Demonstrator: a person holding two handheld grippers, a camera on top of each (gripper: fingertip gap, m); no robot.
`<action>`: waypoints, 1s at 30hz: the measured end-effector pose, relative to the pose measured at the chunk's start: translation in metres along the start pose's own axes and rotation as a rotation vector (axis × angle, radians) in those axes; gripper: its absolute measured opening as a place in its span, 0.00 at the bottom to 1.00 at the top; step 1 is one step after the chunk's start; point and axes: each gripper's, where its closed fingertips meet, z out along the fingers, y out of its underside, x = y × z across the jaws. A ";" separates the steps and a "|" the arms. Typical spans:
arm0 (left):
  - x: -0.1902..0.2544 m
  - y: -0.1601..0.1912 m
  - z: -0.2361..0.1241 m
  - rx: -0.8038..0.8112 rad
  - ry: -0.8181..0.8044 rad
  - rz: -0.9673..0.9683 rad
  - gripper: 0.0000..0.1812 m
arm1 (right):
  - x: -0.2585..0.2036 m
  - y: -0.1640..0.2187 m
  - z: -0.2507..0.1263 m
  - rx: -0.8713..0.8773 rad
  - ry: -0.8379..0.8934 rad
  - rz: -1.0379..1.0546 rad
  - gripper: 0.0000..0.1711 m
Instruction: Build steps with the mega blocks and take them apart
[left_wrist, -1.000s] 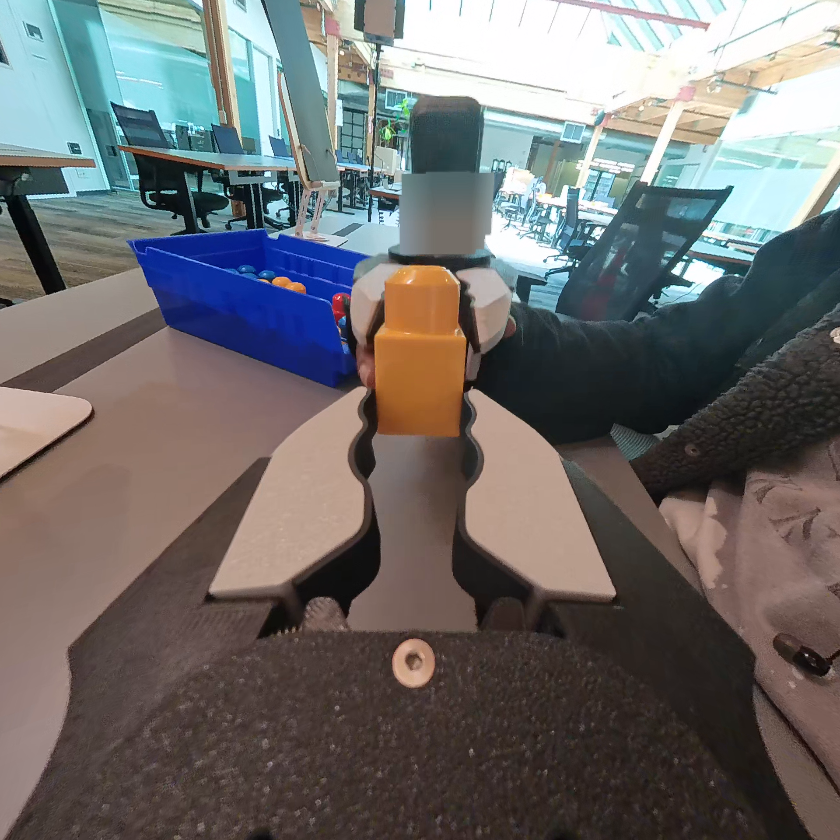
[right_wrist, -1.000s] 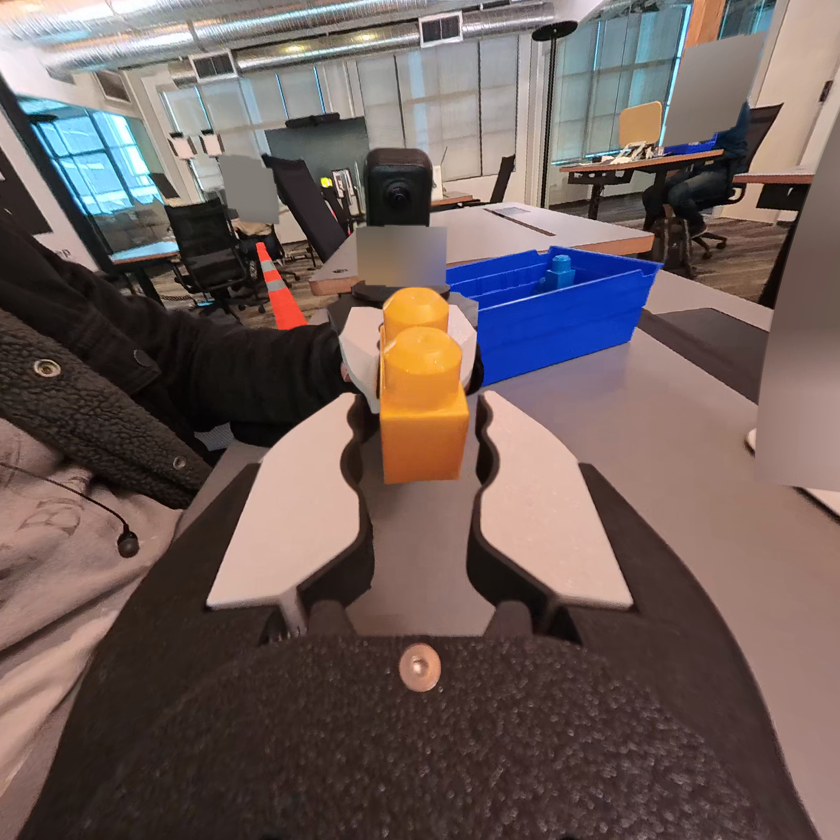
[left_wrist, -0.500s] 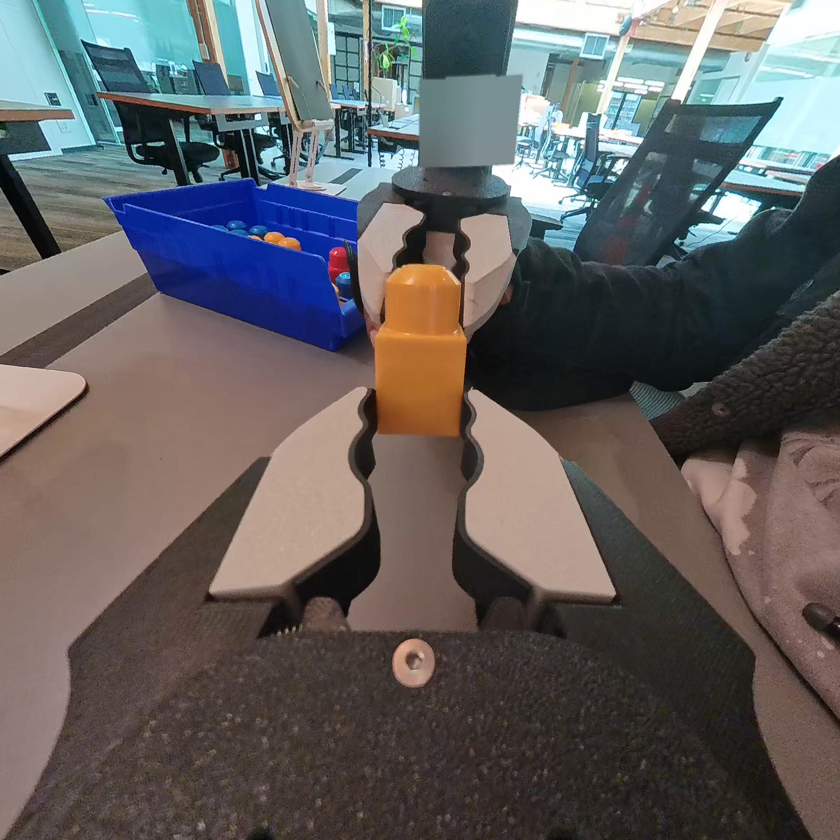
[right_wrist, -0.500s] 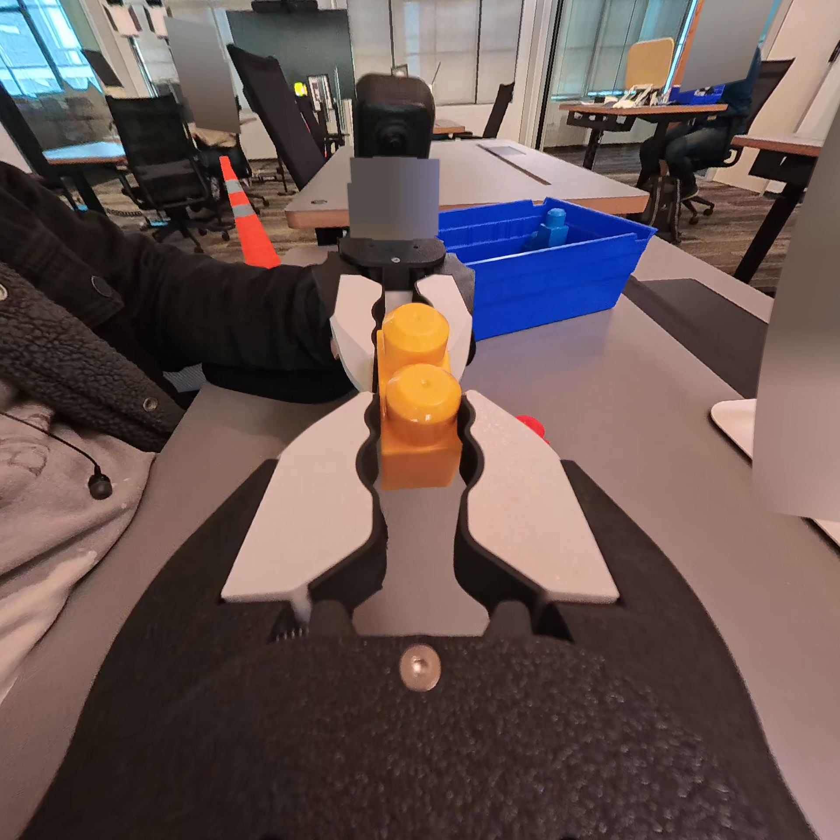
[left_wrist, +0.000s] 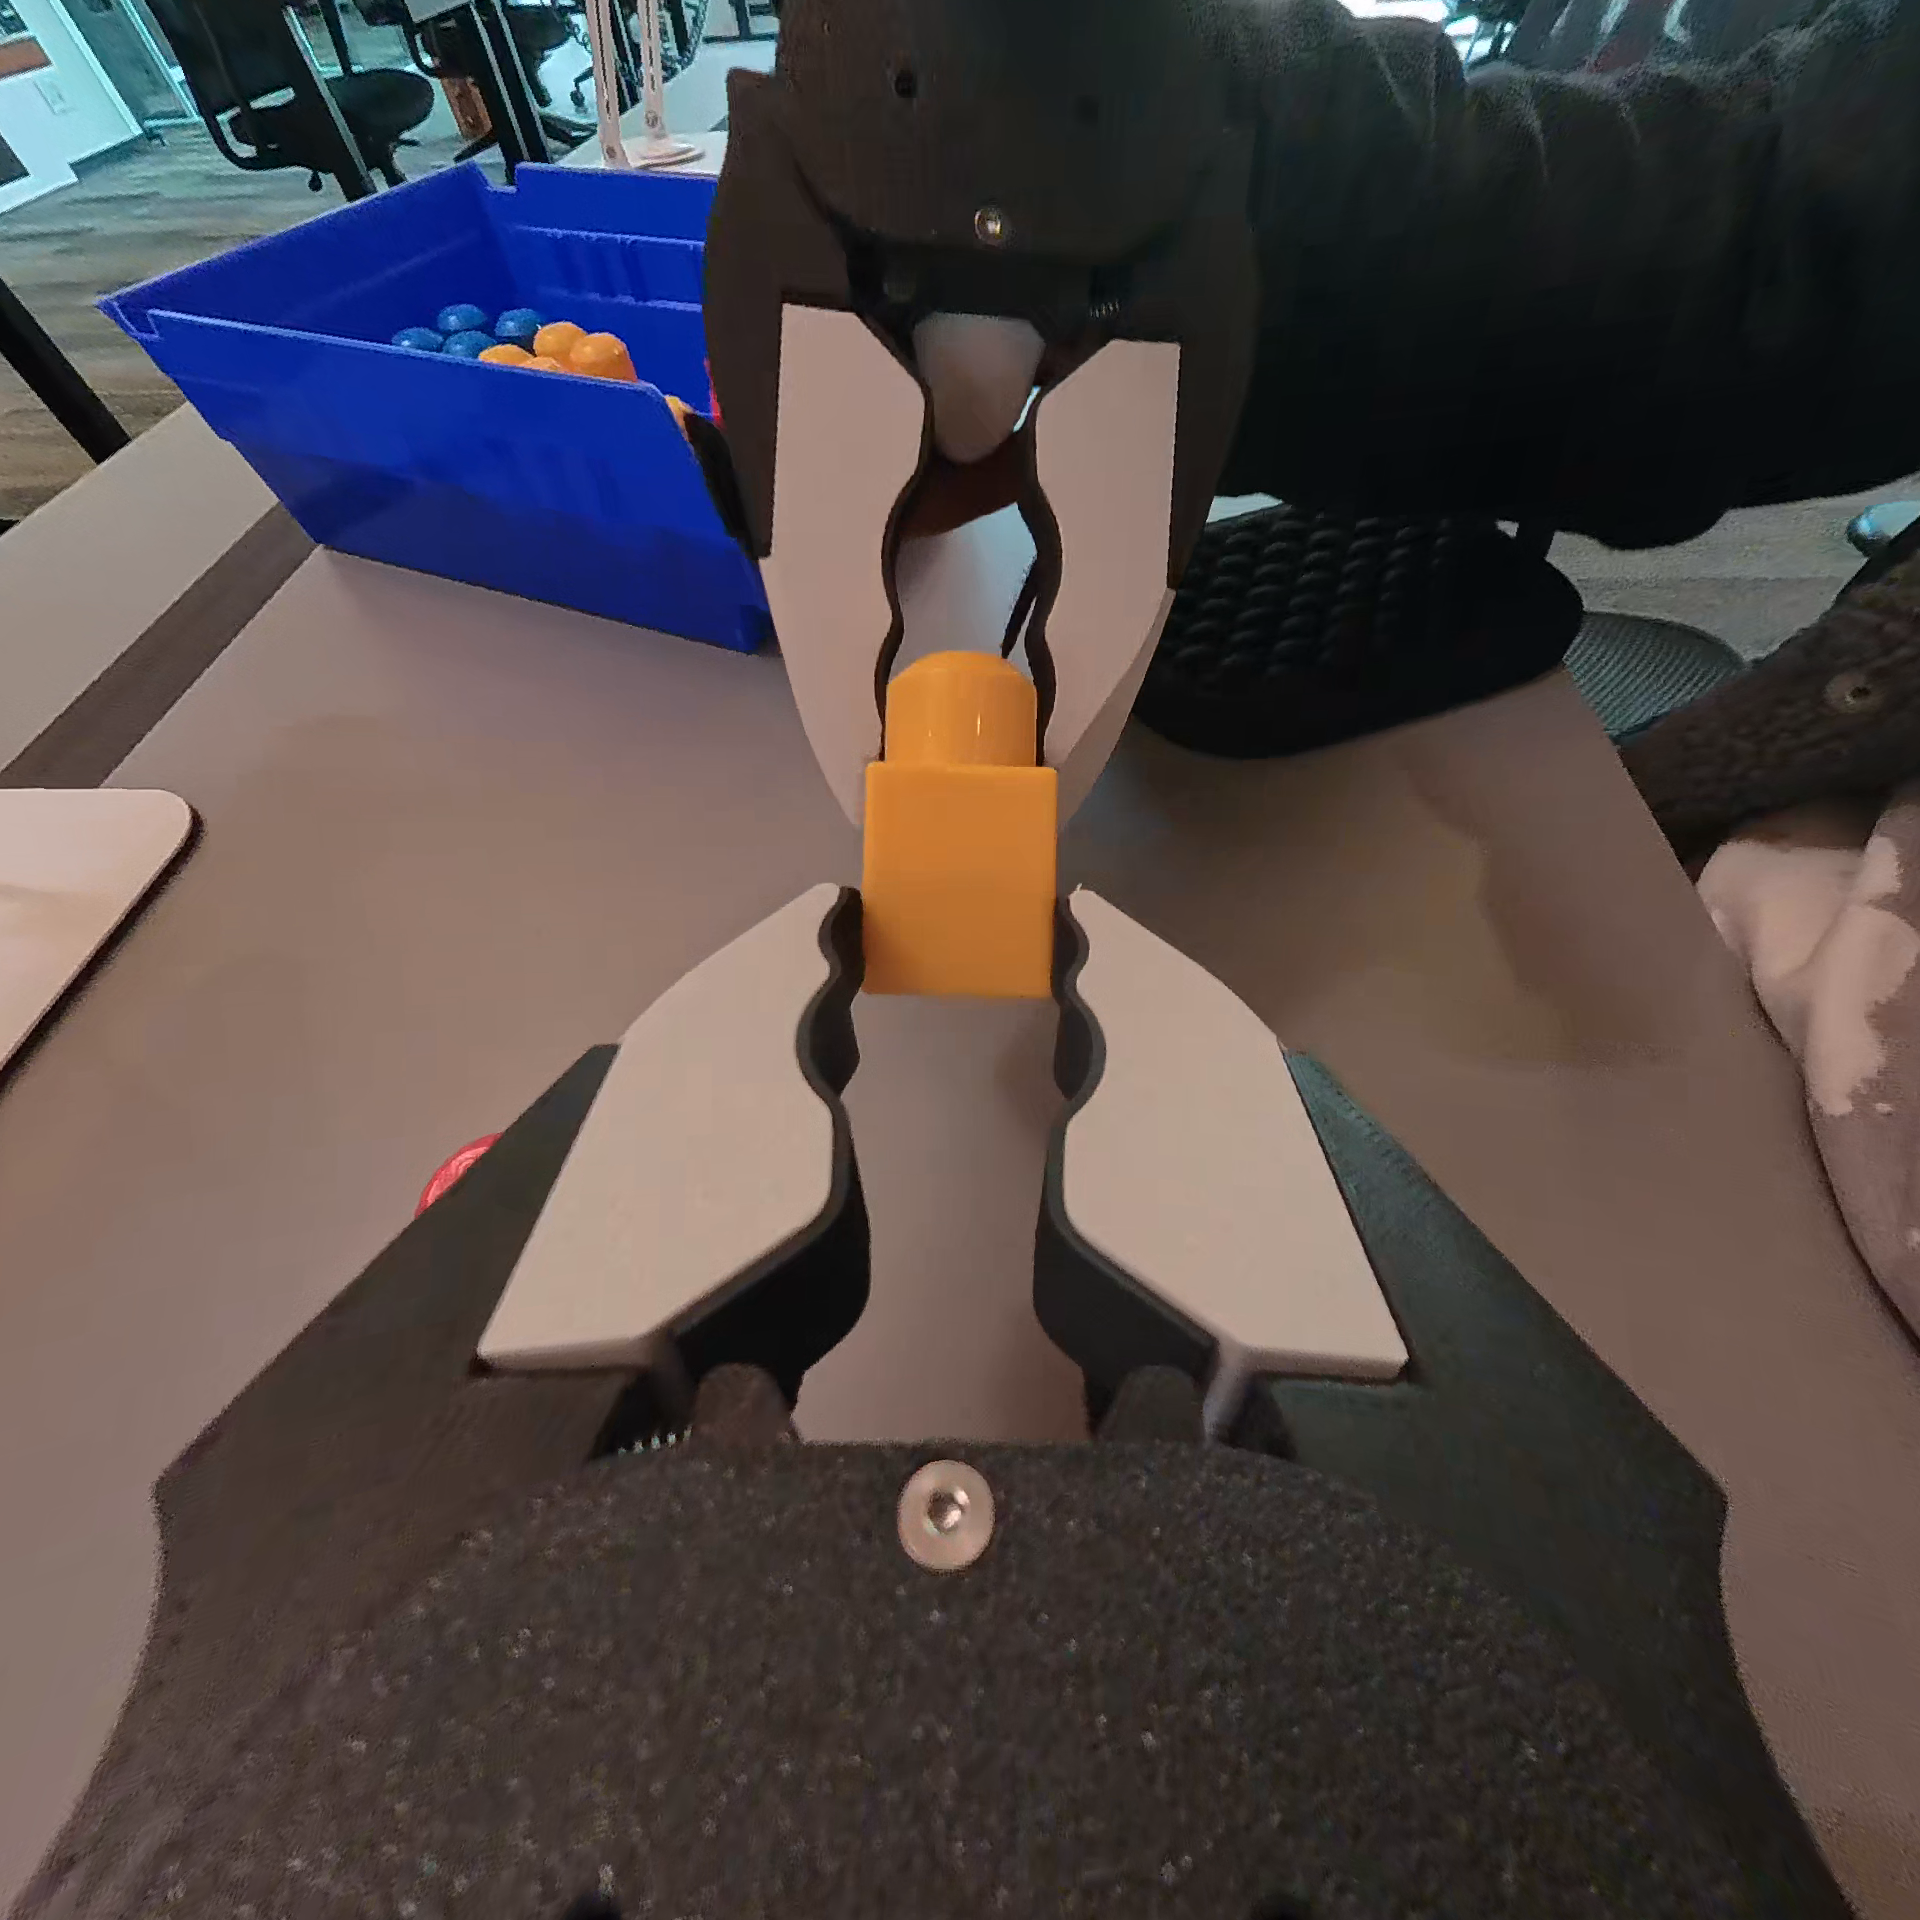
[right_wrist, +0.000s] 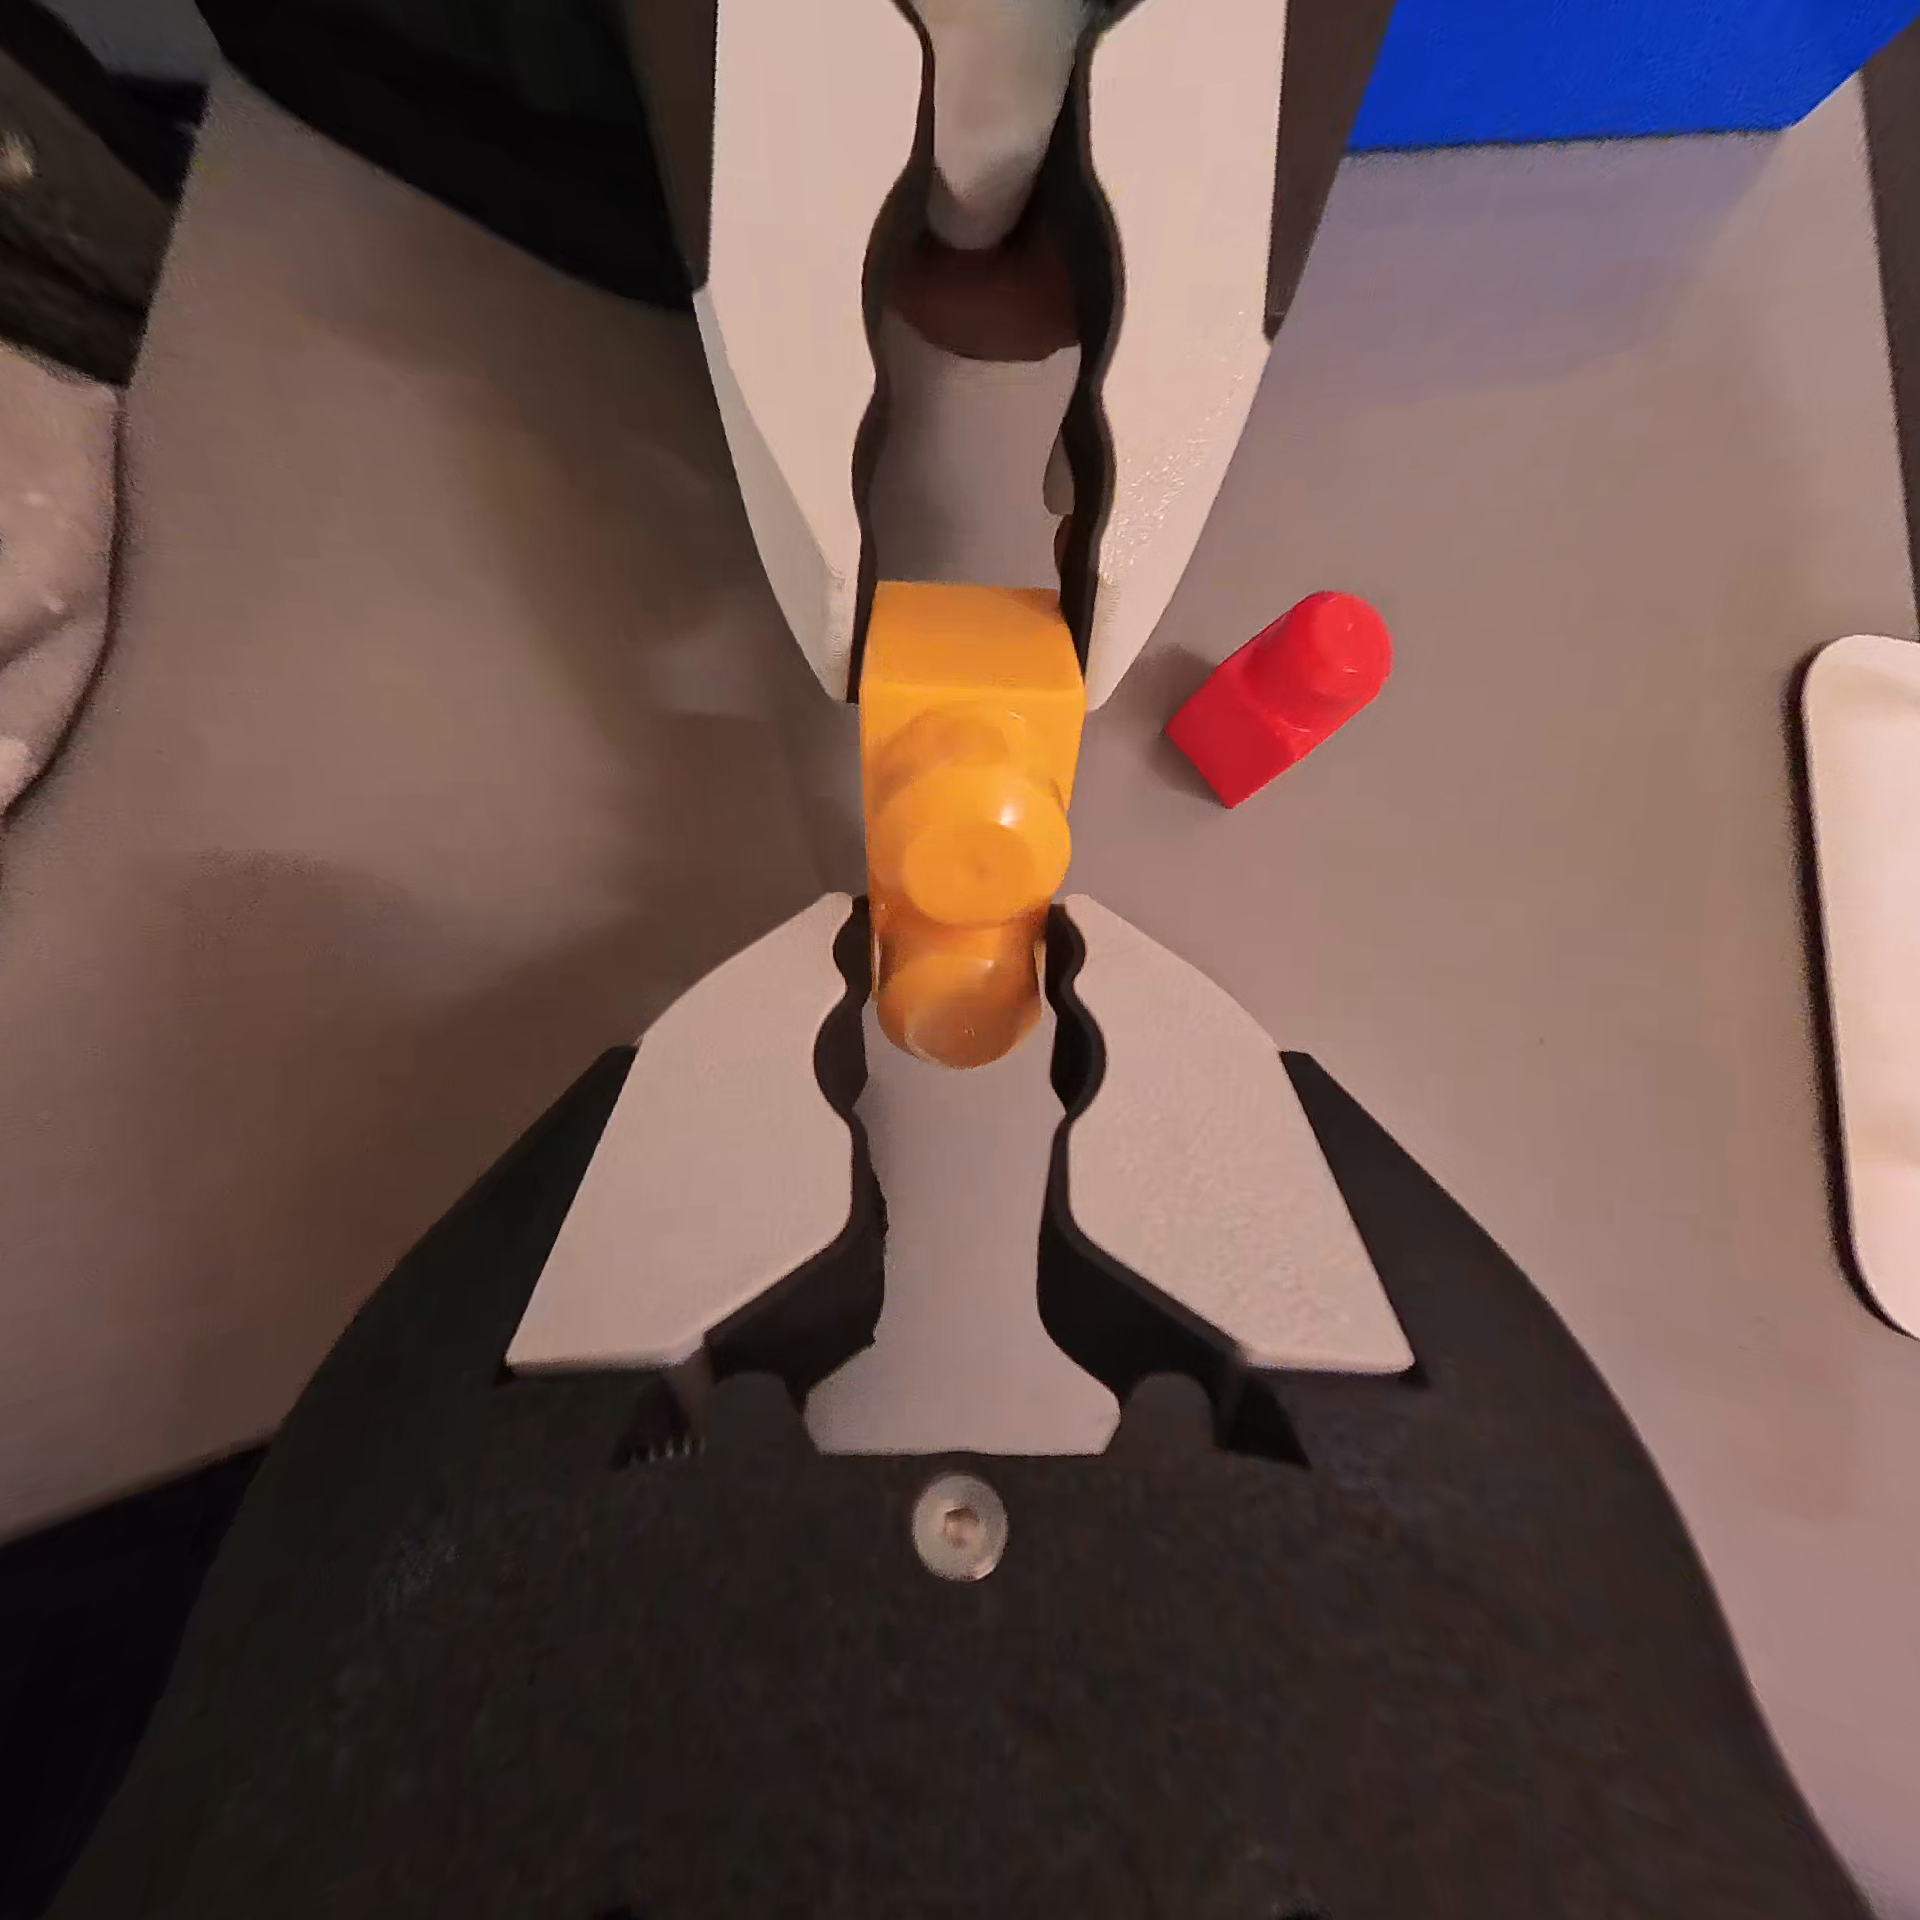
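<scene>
Above the grey table (left_wrist: 436, 831), an orange mega block (left_wrist: 958, 883) with a round stud is clamped at its square body by the left gripper (left_wrist: 958, 935). The right gripper (right_wrist: 961, 935) is closed on an orange block (right_wrist: 961, 987) at the stud end. The blocks meet tip to tip, long axis running gripper to gripper. A red block (right_wrist: 1283, 696) lies beside them. Toward the far edge, a blue bin (left_wrist: 468, 457) holds blue and orange blocks.

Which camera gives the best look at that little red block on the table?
The right wrist view: the red block lies in full sight on the table, on its side, right of the orange block. In the left wrist view only a red sliver peeks from behind the left gripper.
</scene>
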 end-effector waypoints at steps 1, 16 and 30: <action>0.000 0.001 0.000 -0.003 0.000 0.000 0.20 | 0.000 0.000 0.000 -0.009 0.000 -0.005 0.19; -0.037 -0.037 -0.030 0.270 -0.218 -0.055 0.20 | 0.059 0.001 -0.116 -0.168 0.188 0.020 0.19; -0.071 -0.049 -0.067 0.373 -0.483 -0.063 0.00 | 0.144 0.194 -0.239 -0.665 0.346 0.498 0.19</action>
